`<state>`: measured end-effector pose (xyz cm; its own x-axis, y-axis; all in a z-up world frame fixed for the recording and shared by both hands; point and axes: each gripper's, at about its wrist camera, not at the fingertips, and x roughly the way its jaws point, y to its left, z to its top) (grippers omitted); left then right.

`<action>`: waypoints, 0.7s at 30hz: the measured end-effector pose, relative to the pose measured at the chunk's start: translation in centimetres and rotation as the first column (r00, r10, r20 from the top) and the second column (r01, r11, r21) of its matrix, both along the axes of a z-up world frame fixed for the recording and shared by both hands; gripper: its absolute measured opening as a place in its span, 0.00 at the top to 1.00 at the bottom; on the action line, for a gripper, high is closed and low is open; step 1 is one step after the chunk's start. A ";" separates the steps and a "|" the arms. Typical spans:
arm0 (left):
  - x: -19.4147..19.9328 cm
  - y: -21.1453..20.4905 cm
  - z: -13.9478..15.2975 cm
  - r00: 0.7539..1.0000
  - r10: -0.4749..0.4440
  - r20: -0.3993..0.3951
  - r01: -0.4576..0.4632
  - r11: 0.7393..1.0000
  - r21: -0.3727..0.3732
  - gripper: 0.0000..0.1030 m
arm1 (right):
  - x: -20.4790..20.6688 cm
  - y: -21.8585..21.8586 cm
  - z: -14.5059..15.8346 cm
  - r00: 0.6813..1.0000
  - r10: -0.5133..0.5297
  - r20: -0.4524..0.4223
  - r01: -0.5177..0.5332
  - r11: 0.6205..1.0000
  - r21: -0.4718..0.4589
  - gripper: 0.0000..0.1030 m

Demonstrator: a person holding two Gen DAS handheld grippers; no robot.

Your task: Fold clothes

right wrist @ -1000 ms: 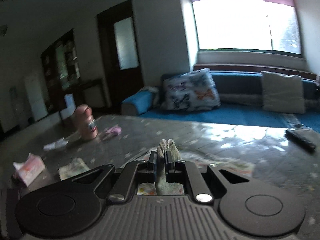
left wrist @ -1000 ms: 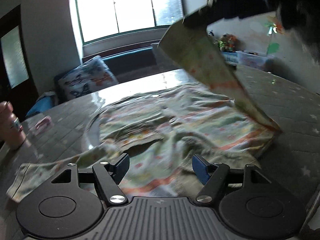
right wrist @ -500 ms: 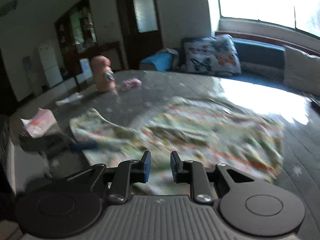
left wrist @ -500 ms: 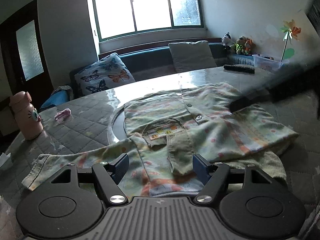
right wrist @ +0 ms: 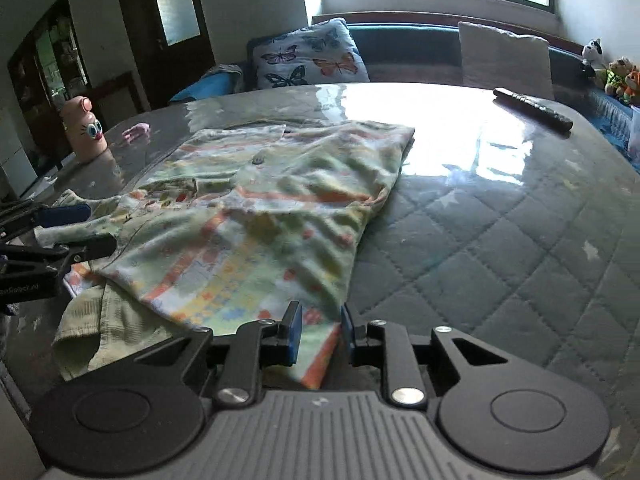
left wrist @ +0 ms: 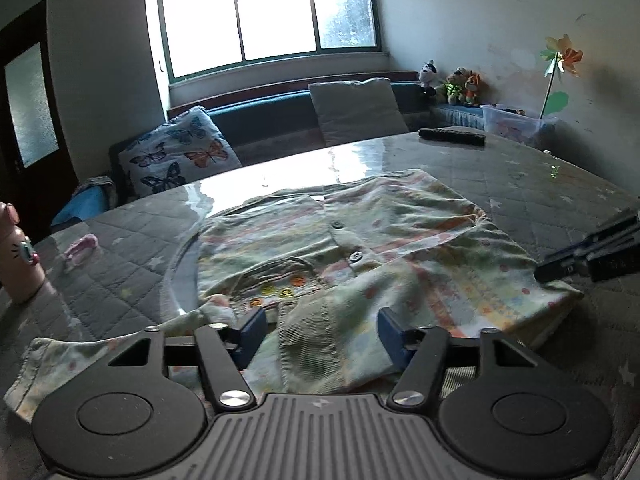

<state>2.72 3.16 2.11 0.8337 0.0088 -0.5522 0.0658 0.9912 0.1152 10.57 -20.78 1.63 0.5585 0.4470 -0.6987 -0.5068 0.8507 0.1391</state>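
Observation:
A pale, patterned button shirt (left wrist: 400, 240) (right wrist: 260, 220) lies on the quilted table, its right side folded over the front. My left gripper (left wrist: 320, 332) sits low at the shirt's near edge. Its jaws are closing, with a ribbed green cuff (left wrist: 312, 344) lying between the blue pads, which stand clear of it. The other sleeve (left wrist: 80, 356) trails off to the left. My right gripper (right wrist: 320, 330) is down at the shirt's right-hand corner, jaws a little apart, the cloth's edge lying between them. Each gripper shows in the other's view: right gripper (left wrist: 560, 268), left gripper (right wrist: 80, 232).
A pink bottle with cartoon eyes (right wrist: 86, 132) stands at the table's far left beside a small pink item (right wrist: 136, 132). A dark remote (right wrist: 532, 110) lies at the far right. The quilted table cover (right wrist: 500, 240) is bare right of the shirt. Cushions line a bench behind.
A second ago the right gripper held a shirt flap up high; it has laid it over the shirt, let go and dropped to the shirt's corner. The left jaws have narrowed around the cuff.

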 end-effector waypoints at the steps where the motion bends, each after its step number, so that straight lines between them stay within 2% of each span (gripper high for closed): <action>1: 0.3 0.0 -0.1 1.000 -0.004 -0.005 0.004 1.000 -0.006 0.49 | 0.4 0.3 0.4 1.000 0.005 0.016 -0.005 1.000 0.006 0.79; 8: 1.8 0.0 -0.7 0.999 -0.023 -0.034 0.022 0.999 -0.037 0.59 | 3.7 3.3 1.2 0.995 0.052 0.082 -0.055 0.998 0.030 0.79; 14: 2.5 0.8 -1.8 0.997 -0.006 -0.074 0.002 0.999 -0.047 0.63 | 5.9 4.0 -0.9 0.999 0.025 0.040 -0.025 1.000 -0.012 0.82; 18: 2.3 1.3 -2.0 0.997 0.004 -0.078 -0.008 0.999 -0.048 0.63 | 5.5 3.5 -0.4 0.998 0.030 0.047 -0.030 1.000 -0.001 0.81; 21: 2.1 1.5 -2.1 0.997 0.014 -0.078 -0.019 0.998 -0.053 0.63 | 4.4 4.0 0.2 0.996 0.072 0.050 -0.072 0.997 0.006 0.79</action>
<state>4.79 4.69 0.04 0.7883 -0.0092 -0.6152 0.0561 0.9968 0.0570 15.02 -16.79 1.80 0.5586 0.4928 -0.6672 -0.5734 0.8106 0.1187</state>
